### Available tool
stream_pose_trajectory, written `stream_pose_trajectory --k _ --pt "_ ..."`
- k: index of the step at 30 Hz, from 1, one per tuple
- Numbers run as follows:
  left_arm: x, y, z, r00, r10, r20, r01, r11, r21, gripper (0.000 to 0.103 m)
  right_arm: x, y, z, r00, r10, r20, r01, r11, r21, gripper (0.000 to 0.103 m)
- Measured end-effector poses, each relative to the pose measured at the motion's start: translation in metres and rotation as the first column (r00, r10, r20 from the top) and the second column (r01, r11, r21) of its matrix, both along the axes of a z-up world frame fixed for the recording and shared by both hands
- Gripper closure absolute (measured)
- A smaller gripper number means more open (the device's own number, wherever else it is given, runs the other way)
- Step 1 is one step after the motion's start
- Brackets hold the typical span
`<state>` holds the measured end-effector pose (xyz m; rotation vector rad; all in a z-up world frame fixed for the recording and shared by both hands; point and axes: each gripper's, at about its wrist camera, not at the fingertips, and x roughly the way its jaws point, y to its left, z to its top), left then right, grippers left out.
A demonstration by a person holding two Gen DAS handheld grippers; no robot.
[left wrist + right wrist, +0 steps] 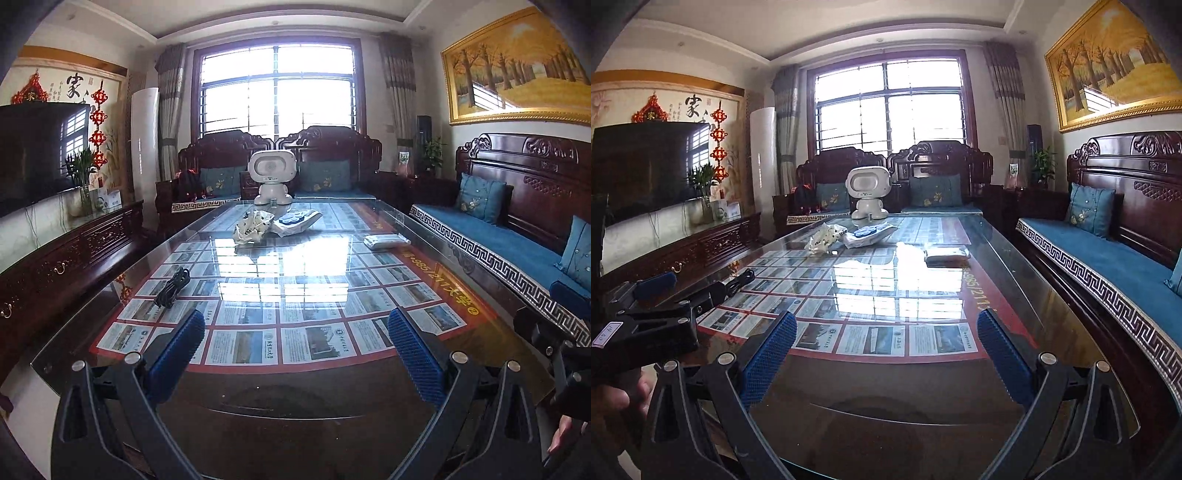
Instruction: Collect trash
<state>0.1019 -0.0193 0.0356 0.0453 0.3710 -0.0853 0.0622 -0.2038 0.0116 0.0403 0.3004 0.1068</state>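
On the far half of the glass table (pixel 295 391) lie a crumpled white bag with dark spots (pixel 253 226), a white wrapper with a blue print (pixel 295 221) and a flat white packet (pixel 386 240). They also show in the right wrist view: the bag (pixel 825 237), the wrapper (pixel 870 235), the packet (pixel 947 256). My left gripper (pixel 295 325) is open and empty above the near table edge. My right gripper (pixel 886 328) is open and empty too, beside the left gripper's body (pixel 661 317).
A coiled black cable (pixel 173 287) lies at the table's left. A white robot toy (pixel 272 176) stands at the far end. A blue-cushioned wooden sofa (pixel 517 240) runs along the right, a TV cabinet (pixel 66 258) along the left.
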Motion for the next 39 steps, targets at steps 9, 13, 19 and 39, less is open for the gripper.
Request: stream_pose_trajectory --k 9,13,19,39 --pt "0.005 -0.017 0.005 0.998 -0.055 -0.030 0.055 0.998 -0.013 0.004 0.000 -0.009 0.002 1.000 -0.011 -0.021 0.011 1.000 0.021 0.008" --pt "0.005 -0.017 0.008 1.000 -0.018 -0.024 0.018 1.000 -0.006 0.004 0.000 -0.012 0.003 1.000 -0.007 -0.028 0.008 0.999 0.036 0.008" --pt "0.000 -0.019 0.015 1.000 0.006 0.004 -0.006 1.000 0.019 0.004 -0.001 -0.011 0.003 0.999 -0.006 -0.035 0.007 1.000 0.028 0.008" --pt "0.004 -0.014 -0.001 0.997 -0.050 -0.064 0.051 0.999 0.012 0.004 0.007 -0.003 -0.003 0.997 -0.016 -0.074 0.016 1.000 -0.002 0.008"
